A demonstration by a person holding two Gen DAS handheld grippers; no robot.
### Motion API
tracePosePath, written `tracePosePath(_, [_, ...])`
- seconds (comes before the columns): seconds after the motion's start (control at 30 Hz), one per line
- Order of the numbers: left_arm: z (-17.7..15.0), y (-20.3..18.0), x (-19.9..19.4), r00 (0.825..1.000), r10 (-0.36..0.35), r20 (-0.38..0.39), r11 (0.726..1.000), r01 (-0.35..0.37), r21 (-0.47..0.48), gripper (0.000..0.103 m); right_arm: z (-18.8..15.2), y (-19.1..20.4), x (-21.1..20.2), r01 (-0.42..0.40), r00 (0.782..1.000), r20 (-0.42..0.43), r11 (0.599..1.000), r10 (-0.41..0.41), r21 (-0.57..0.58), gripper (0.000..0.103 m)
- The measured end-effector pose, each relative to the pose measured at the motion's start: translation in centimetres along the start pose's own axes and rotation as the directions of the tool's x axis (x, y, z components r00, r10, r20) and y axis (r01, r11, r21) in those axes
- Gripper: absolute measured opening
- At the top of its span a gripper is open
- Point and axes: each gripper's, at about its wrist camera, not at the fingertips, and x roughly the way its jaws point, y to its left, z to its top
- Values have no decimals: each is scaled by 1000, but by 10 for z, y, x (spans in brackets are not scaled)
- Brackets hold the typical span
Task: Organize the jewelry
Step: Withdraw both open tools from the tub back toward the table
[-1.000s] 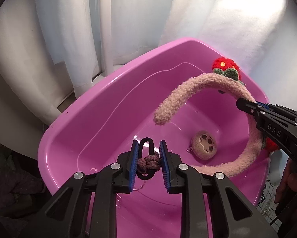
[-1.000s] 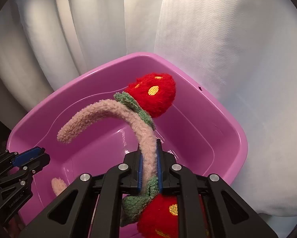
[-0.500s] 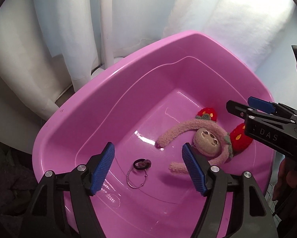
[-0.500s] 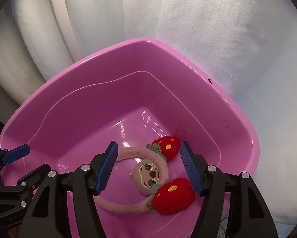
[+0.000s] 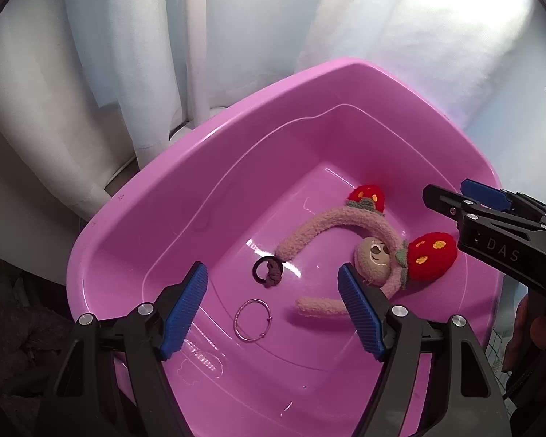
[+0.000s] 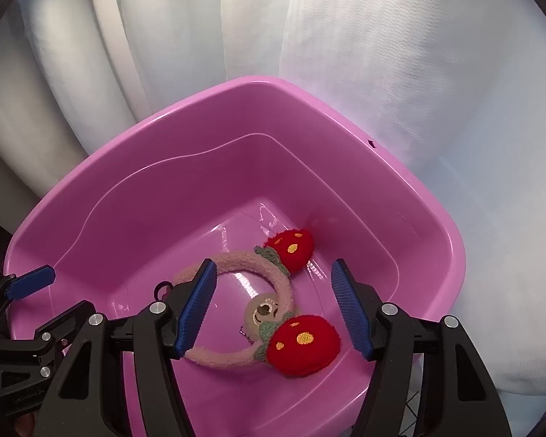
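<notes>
Pink tub (image 5: 134,225): catch-all for sorted pieces. Left gripper (image 5: 273,309): jaws opening, nothing between them, poised over the floor. Below it, hair tie (image 5: 268,272) and thin wire bangle (image 5: 252,319), lying loose. Further right, plush strawberry headband (image 5: 349,218), flat around a bear charm (image 5: 373,258). Right gripper (image 6: 273,307): jaws apart, empty, above the headband.

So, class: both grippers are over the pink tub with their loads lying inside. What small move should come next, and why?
Probably lift both grippers up and out of the tub. The left gripper, jaws opening, and the open right gripper hold nothing; the headband, hair tie and ring lie on the floor.
</notes>
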Motion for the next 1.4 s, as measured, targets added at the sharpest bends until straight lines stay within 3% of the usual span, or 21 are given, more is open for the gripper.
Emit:
tracePosePath(0.5, [-8,4,-26,999,-14,48,1000,14,-2,74,-13,10,-31,10,999,35,1000,-10,2,63])
tracePosePath(0.83, [-25,14,-52,995,-23,96,999,20,35,75,-47,17,-73,2,993,120,999,-8,50,63])
tracePosePath(1.07, [-51,9,-73,987,-32,155,992,12,123,77,-108,14,-107,6,980,198,991,-33,133,63])
tracePosePath(1.27, [-79,-12,-94,973,-42,225,978,-6,208,79,-187,-4,-136,33,967,241,976,-86,215,63])
tracePosePath(1.4, [-103,-32,-108,964,-96,248,976,42,215,82,-247,-30,-158,58,965,230,960,-124,276,63])
